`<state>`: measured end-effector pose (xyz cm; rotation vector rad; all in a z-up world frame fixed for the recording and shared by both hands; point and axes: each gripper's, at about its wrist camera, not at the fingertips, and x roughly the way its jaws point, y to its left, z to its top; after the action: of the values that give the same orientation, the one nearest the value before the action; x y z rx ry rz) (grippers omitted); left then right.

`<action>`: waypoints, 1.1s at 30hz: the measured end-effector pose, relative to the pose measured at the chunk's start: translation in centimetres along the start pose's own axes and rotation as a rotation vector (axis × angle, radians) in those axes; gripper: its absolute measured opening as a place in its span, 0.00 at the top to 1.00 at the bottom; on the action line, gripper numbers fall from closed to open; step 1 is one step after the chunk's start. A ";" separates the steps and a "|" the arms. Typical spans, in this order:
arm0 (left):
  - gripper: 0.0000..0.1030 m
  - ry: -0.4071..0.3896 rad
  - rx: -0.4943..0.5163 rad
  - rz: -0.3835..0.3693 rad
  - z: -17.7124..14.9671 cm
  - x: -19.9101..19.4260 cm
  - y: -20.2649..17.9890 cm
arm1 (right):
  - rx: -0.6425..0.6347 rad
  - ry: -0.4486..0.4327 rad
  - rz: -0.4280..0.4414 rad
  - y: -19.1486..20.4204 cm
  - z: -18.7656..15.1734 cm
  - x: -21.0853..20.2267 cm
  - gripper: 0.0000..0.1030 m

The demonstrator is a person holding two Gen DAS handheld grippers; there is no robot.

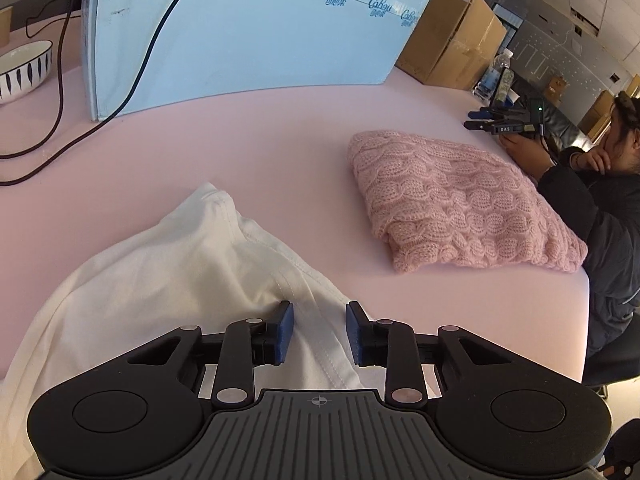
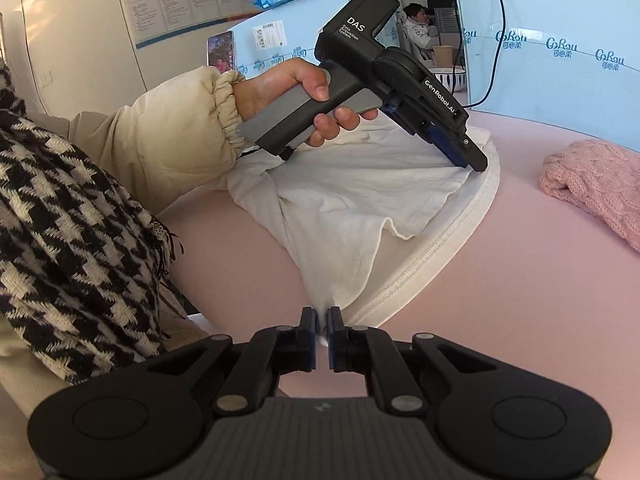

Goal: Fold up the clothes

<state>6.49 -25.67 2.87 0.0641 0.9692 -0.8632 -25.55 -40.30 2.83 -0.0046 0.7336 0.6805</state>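
Right wrist view: right gripper is pinching shirt corner; left gripper is straddling hem, pads apart. Risk: hem slipping free on lifting.

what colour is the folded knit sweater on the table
Pink, in a cable knit; the sweater shows best in the left wrist view.

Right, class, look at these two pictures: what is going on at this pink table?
A person is working on a white T-shirt with two handheld grippers. The right gripper is shut on a bunched bit of the shirt near the table's edge. The left gripper straddles a hemmed edge, its pads apart. The shirt is still rumpled; a pink knitted sweater lies folded beside it.
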 end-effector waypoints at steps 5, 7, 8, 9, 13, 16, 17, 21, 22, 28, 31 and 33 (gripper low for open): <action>0.72 -0.092 0.065 0.204 2.4 0.7 0.8 | -0.008 0.009 -0.024 0.2 0.2 0.5 0.94; 0.72 -0.097 0.063 0.239 3.3 0.5 1.9 | 0.000 0.003 -0.028 0.2 0.1 0.5 0.94; 0.72 -0.093 0.040 0.222 3.6 0.1 2.3 | 0.005 0.000 -0.030 0.2 0.0 0.5 0.94; 0.72 -0.091 0.006 0.171 3.8 -0.9 2.8 | 0.021 -0.014 -0.030 0.0 -0.1 0.3 0.93; 0.61 0.010 0.060 0.021 3.0 -2.4 1.0 | 0.094 -0.084 -0.051 -0.8 -0.2 -0.6 0.57; 0.49 0.093 0.230 0.151 1.2 -1.1 -2.1 | 0.142 -0.189 -0.080 -0.9 0.7 -1.6 0.17; 0.46 0.107 0.269 0.185 0.7 -0.4 -2.8 | 0.143 -0.233 -0.079 -0.7 1.1 -2.0 0.16; 0.31 0.098 0.262 0.214 0.2 1.5 -2.6 | 0.114 -0.307 0.008 0.6 2.6 -2.2 0.16; 0.28 0.092 0.253 0.214 0.3 1.8 -2.4 | 0.091 -0.295 0.042 1.1 2.8 -1.9 0.15; 0.25 0.077 0.215 0.222 1.6 2.3 -1.3 | 0.173 -0.135 0.150 1.3 2.4 3.0 0.16; 0.26 0.075 0.172 0.239 2.1 1.6 -0.5 | 0.316 -0.112 0.133 0.3 1.2 3.7 0.22; 0.27 0.057 0.166 0.252 2.2 0.5 -0.4 | 0.389 -0.123 0.105 0.6 0.8 2.4 0.19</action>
<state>7.86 -27.16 3.99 0.3473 0.9180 -0.7103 -24.13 -38.30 2.10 0.4308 0.7416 0.6224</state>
